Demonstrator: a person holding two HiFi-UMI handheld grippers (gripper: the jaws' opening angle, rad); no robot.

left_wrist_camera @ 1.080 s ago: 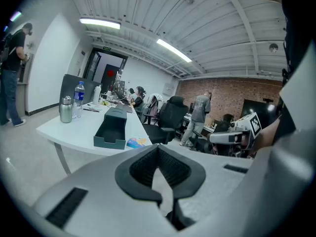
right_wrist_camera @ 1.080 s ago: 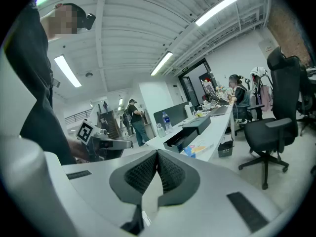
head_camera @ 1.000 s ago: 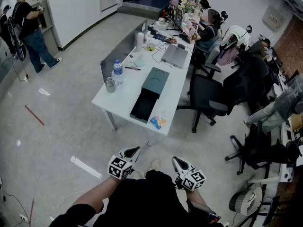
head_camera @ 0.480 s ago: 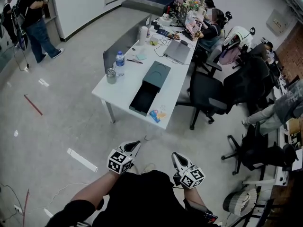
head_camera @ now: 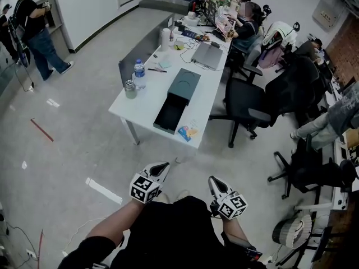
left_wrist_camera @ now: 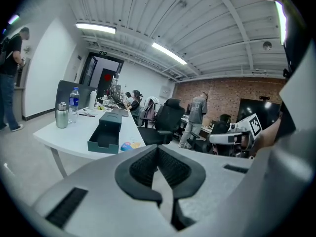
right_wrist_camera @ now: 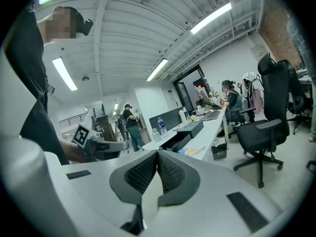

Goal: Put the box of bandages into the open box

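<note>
Hovering as before, left gripper (head_camera: 162, 166) and right gripper (head_camera: 213, 180) keep jaws together, well short of the table (head_camera: 147, 102).

The box of bandages (head_camera: 188, 131) is small and flat, blue with yellow-orange print. It lies on its broad face near the near edge of the white table (head_camera: 140, 108). The open box (head_camera: 170, 116) is long and dark teal, with its dark tray facing up and a raised lidded part at its twelve o'clock end. The bandage box sits just beside it at four o'clock.

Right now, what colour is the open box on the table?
The open box is dark teal-green outside and black inside. The head view shows it best.
</note>
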